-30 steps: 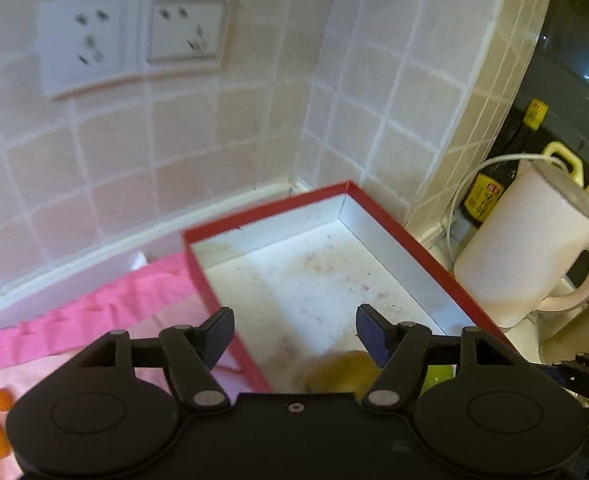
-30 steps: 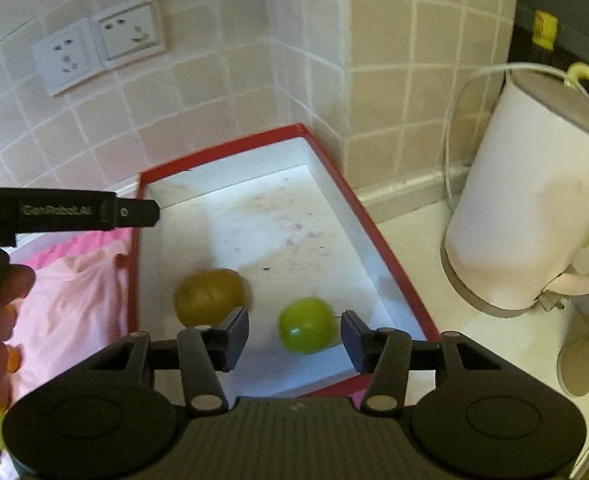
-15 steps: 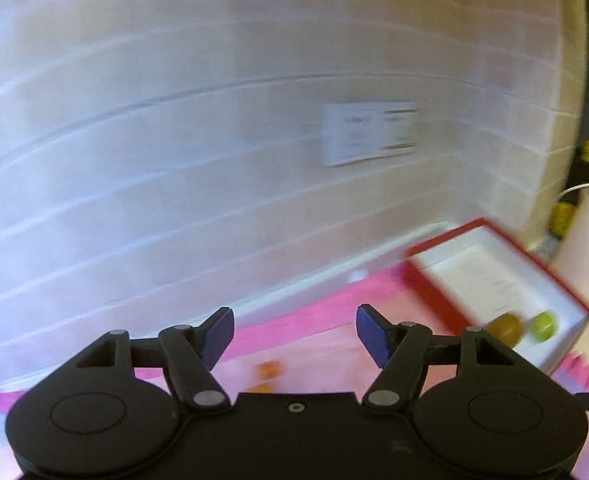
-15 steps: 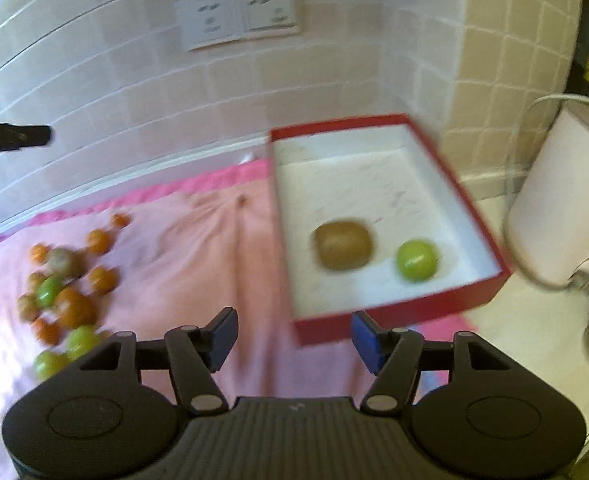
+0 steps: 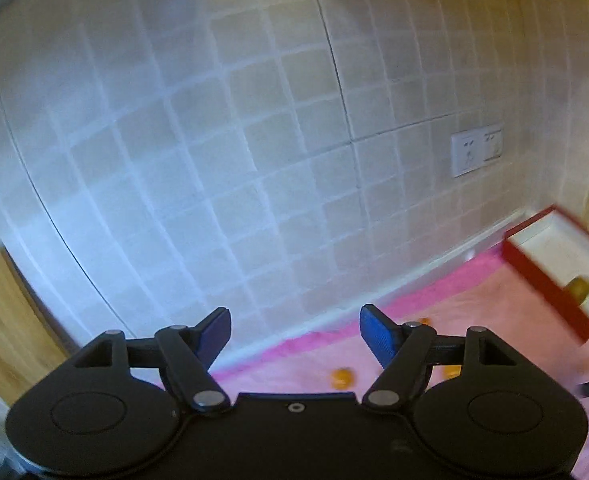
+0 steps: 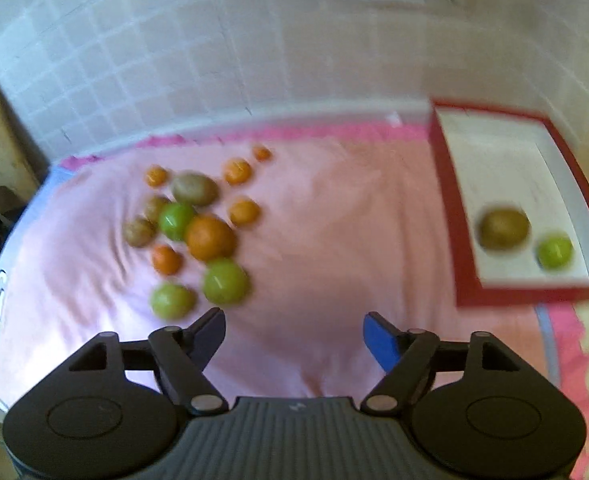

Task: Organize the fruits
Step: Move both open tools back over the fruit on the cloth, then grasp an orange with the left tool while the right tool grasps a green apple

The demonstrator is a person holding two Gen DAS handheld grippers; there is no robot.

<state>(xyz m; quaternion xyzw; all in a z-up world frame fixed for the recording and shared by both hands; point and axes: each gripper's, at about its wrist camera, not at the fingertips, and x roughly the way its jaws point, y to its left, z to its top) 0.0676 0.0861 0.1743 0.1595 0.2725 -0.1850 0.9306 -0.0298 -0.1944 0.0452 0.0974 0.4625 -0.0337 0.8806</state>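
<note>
A soft pink cloth (image 6: 326, 216), faintly creased and frilled at its brighter pink edge, covers the desk below a wall of small matte square tiles (image 5: 254, 140). On the cloth's left part lies a loose heap of round fruits (image 6: 194, 232): smooth orange ones, the largest (image 6: 210, 238) in the middle, glossy green ones (image 6: 225, 282) nearer the camera, and dull brown oval kiwis (image 6: 195, 189) toward the wall. All are blurred.

To the right sits a shallow rectangular box (image 6: 446, 200) with red outer walls and a white, slightly scuffed inside. In it lie a fuzzy brown kiwi (image 6: 503, 228) and a shiny green fruit (image 6: 554, 252), near each other.

The right gripper (image 6: 294, 330), black plastic with blue pads, hangs above bare cloth with its jaws opening and nothing between them. The left gripper (image 5: 295, 330) faces the tiled wall, jaws also opening, empty. A white double socket (image 5: 476, 154) is set flat in the tiles.
</note>
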